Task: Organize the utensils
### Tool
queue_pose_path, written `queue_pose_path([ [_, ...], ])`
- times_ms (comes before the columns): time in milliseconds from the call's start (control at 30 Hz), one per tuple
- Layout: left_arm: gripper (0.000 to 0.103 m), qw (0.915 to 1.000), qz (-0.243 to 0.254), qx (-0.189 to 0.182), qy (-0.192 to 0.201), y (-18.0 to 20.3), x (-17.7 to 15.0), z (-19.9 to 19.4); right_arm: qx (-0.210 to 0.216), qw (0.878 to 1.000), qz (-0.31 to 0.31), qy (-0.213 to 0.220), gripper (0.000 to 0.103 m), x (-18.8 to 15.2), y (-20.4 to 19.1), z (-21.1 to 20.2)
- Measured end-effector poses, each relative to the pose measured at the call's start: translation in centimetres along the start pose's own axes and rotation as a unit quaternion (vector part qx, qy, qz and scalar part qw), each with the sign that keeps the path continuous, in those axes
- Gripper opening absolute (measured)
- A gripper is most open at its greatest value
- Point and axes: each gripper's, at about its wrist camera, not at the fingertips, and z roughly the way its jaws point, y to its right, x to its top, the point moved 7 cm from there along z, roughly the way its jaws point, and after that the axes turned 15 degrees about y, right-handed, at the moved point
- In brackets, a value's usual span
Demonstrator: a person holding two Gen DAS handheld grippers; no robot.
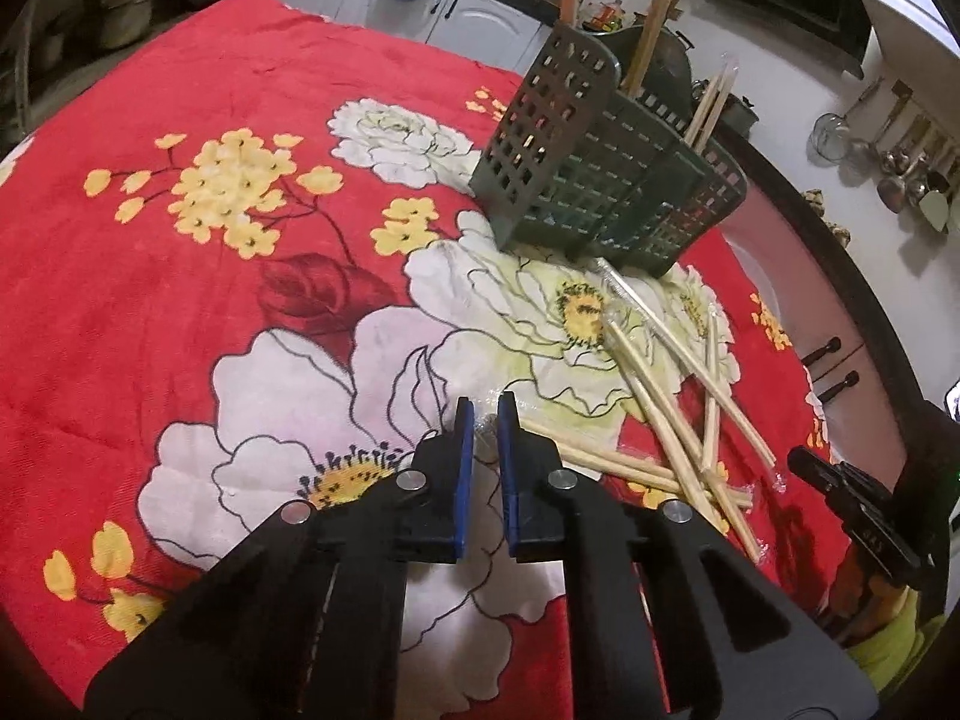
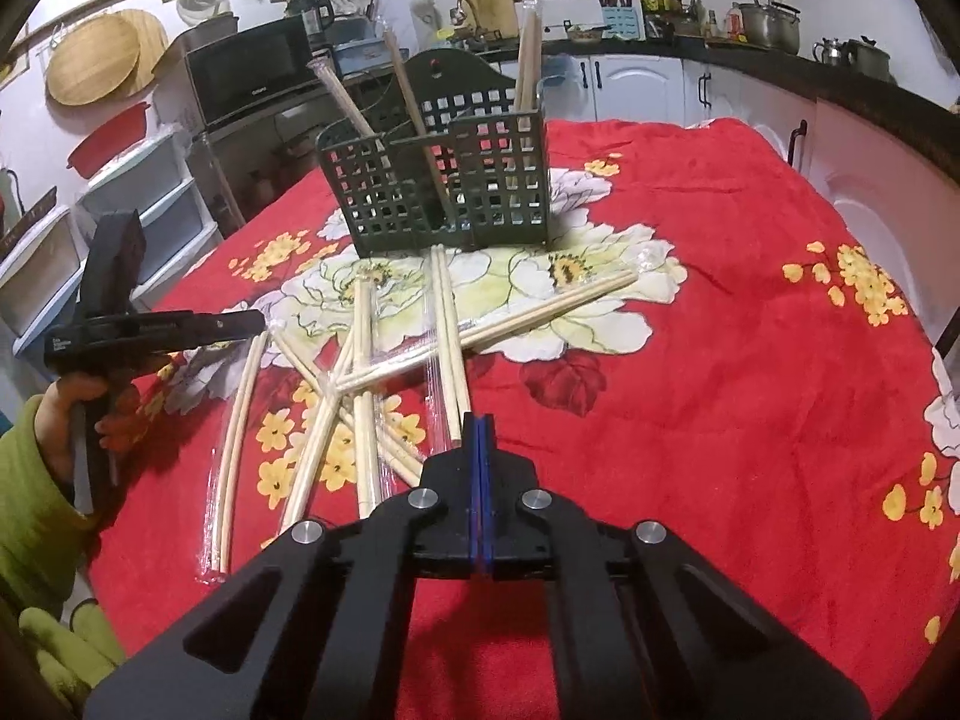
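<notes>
The left hand-held gripper (image 1: 483,414) hovered low over the table (image 1: 180,330), its blue-padded fingers (image 1: 463,468) set a narrow gap apart with crinkled clear wrapping just visible between the tips; whether they pinched it could not be told. The right hand-held gripper (image 2: 479,429) had its blue pads pressed flat together with nothing seen between them, its tips just beside the near end of one wrapped pair of sticks.

The table was covered by a plush red cloth (image 2: 720,360) printed with large white blossoms and clusters of small yellow flowers. On it lay a loose, crisscrossed heap of chopsticks (image 2: 360,372): slim, pale wooden rods, most paired in thin, glossy plastic sleeves. In the left wrist view the same heap (image 1: 672,420) lay just to the right of the fingers.

Beyond the heap stood the utensil holder (image 2: 444,192), a dark green plastic caddy with square-grid perforated walls, divided compartments and a taller curved back panel. In the left wrist view the holder (image 1: 576,162) appeared tilted. Several wrapped chopsticks stood in it, leaning at different angles.

A bare hand in a yellow-green sleeve (image 2: 36,480) gripped the left device's black handle.
</notes>
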Motion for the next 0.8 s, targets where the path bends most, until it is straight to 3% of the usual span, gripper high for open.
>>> queue_pose_path([
  [200,0.004,0.9998,0.008,-0.01,0.014,1.0,1.0,-0.7,0.005,1.0,0.008,-0.008,0.003,-0.1,0.2,-0.1],
  [267,0.004,0.9996,0.01,-0.016,0.021,1.6,1.5,-1.0,0.008,1.0,0.019,-0.011,0.034,-0.4,0.4,-0.1],
  [333,0.004,0.9992,0.014,-0.024,0.028,2.3,2.0,-1.4,0.012,0.999,0.025,-0.015,0.042,-0.6,0.3,0.1],
  [500,0.003,0.9971,0.031,-0.048,0.05,4.6,3.5,-2.5,0.019,0.999,0.039,-0.029,0.036,-1.1,0.1,0.9],
  [633,0.003,0.995,0.043,-0.065,0.063,6.4,4.5,-3.3,0.026,0.997,0.053,-0.041,0.014,-1.6,0.3,1.4],
  [800,0.003,0.9921,0.056,-0.083,0.076,8.5,5.5,-3.9,0.027,0.998,0.043,-0.022,0.005,-0.7,-0.1,0.7],
])
